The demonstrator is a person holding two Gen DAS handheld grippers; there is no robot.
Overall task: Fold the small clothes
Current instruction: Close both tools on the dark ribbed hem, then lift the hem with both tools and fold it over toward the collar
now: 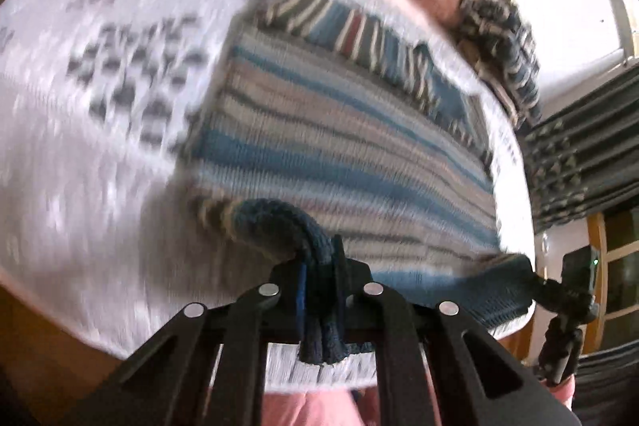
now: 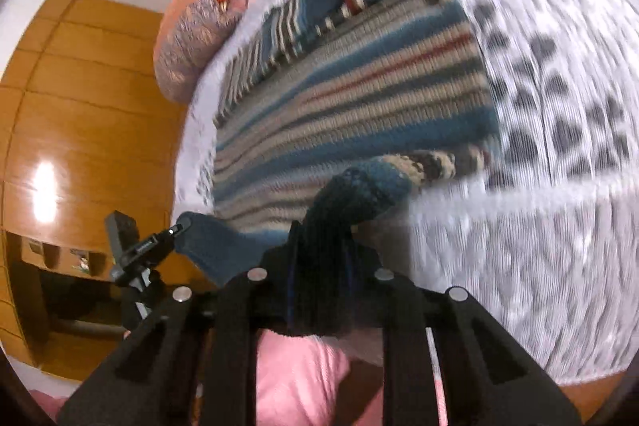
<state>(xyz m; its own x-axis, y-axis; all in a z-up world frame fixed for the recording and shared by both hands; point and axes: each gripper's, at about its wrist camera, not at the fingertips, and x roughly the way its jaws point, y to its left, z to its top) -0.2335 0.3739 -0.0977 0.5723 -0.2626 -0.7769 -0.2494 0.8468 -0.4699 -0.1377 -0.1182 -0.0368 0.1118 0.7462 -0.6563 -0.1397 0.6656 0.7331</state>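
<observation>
Presently, striped knit sweater (image 1: 339,146), spread flat on white patterned bedcover (image 1: 100,186); near hem pinched at one corner by left gripper (image 1: 319,290), at the other by right gripper (image 2: 323,250), presumably for folding away toward far side.

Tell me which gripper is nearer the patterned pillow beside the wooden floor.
Left. The left gripper grips the striped sweater hem on the patterned pillow side; the right gripper grips the opposite corner.
</observation>
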